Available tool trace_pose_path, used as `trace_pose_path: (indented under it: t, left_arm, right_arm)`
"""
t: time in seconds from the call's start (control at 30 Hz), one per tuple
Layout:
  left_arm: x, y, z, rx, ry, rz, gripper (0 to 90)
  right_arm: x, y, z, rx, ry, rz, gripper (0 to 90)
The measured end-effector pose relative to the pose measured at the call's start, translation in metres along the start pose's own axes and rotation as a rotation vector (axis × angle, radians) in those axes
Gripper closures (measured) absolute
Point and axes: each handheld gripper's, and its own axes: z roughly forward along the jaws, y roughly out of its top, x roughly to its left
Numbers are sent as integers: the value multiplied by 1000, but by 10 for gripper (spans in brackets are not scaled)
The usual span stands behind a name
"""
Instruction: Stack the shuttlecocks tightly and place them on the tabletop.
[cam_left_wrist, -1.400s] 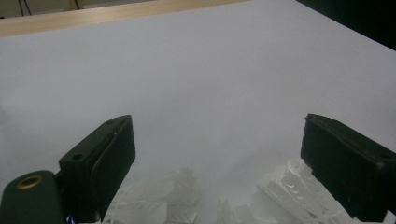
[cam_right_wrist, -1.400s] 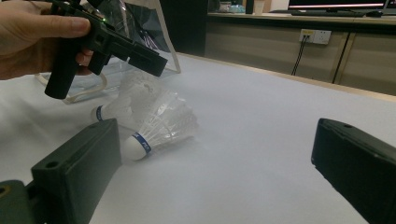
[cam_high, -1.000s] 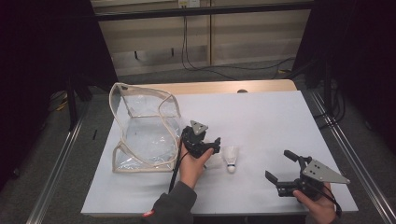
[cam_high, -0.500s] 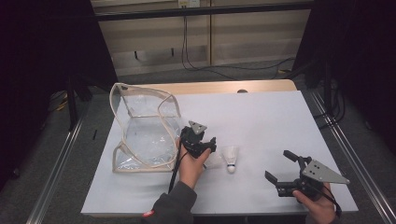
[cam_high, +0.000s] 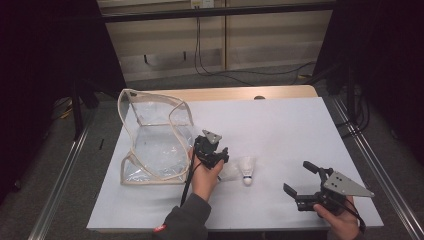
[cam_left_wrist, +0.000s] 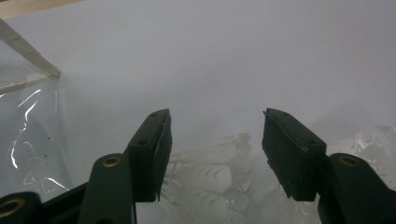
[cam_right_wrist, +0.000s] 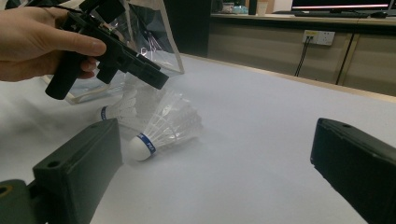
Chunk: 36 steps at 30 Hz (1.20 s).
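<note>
White table (cam_high: 280, 130) fills the middle of the room. Over one shuttlecock (cam_left_wrist: 210, 177), beside the clear bag (cam_high: 155, 140), the left gripper (cam_high: 216, 159) tips downward, its jaws just closing, pads not yet pressing. Near the table's front edge the right gripper (cam_high: 305, 182) lies level, jaws spread, empty.

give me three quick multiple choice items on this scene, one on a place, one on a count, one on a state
1. Where does the clear bag lie on the table?
A. its left part
B. its right edge
C. its near right corner

2. How many shuttlecocks are there?
A. one
B. two
C. four

3. How do the right tongs stand?
A. clamped on a shuttlecock
B. open and empty
C. shut on the bag

Key:
1 A, the high view has the bag left of the left tongs.
2 B, the right gripper view shows one shuttlecock with another behind it.
3 B, the jaws stand wide apart with only table between them.
</note>
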Motion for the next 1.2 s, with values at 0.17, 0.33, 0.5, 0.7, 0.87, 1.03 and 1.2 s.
trace_pose_path:
  t: [0.17,0.33,0.5,0.7,0.87,1.03,1.2]
  left_arm:
    - [2,-1,2,9,22,10,460]
    - [3,-1,4,11,28,14,519]
    - [4,0,4,-15,40,11,593]
    - [3,1,8,-22,43,26,667]
    - [1,3,9,-43,65,30,739]
    - [4,11,7,-63,63,15,842]
    - [6,19,4,-80,52,-25,896]
  right_arm:
    - [0,0,0,0,-1,2,13]
    - [0,0,0,-1,-2,6,14]
    - [-1,0,0,-2,-1,5,14]
    - [-1,-1,0,0,-3,13,15]
    - [-2,-1,0,-3,-5,7,14]
    - [-2,-1,0,0,-5,5,15]
    - [-2,-1,0,-1,-4,7,15]
